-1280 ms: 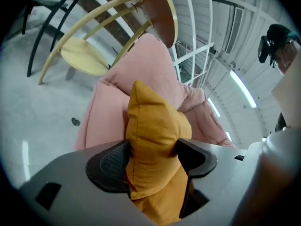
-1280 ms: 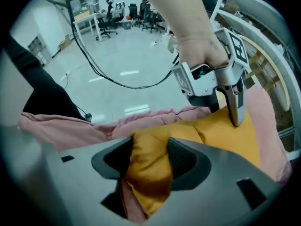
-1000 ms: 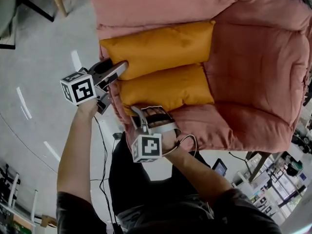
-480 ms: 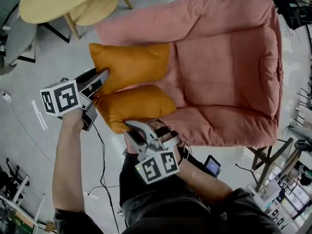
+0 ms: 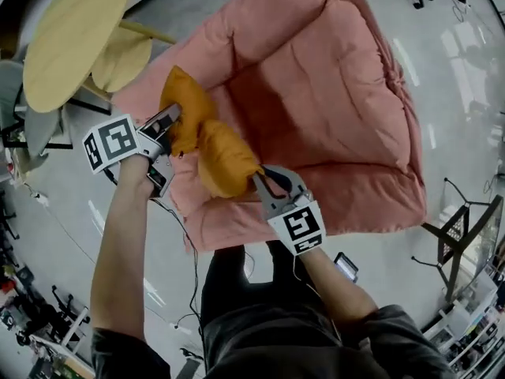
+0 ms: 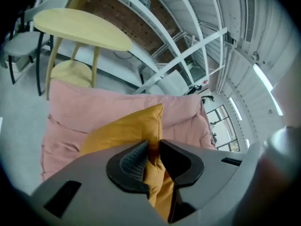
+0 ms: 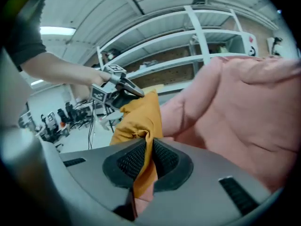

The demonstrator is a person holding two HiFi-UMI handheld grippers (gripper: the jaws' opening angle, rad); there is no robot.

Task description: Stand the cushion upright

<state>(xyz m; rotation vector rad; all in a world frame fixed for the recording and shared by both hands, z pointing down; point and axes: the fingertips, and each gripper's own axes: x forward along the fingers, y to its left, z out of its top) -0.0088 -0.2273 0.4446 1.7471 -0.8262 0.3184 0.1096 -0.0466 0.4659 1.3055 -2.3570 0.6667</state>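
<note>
The orange cushion [image 5: 217, 152] hangs bunched above the front left arm of the pink armchair [image 5: 331, 93], lifted off the seat. My left gripper [image 5: 172, 118] grips its far left corner; its jaws are closing with the cushion's edge [image 6: 127, 131] pinched between the pads. My right gripper [image 5: 259, 178] holds the near right end; its jaws are also closing, with a fold of orange fabric [image 7: 141, 114] squeezed between the ribbed pads. In the right gripper view the left gripper [image 7: 123, 89] shows beyond the cushion, and the armchair [image 7: 244, 112] fills the right side.
A round pale-wood table [image 5: 75, 34] with a lower round stool [image 5: 122, 58] stands just left of the armchair, also seen as the table [image 6: 80, 29] in the left gripper view. A cable [image 5: 189, 259] trails on the grey floor. A black metal frame [image 5: 465, 227] stands at right.
Both grippers rose and carried the cushion up off the seat; it went from lying flat to hanging bunched between them. The right gripper rolled and swung rightward. Both jaws narrowed on the fabric.
</note>
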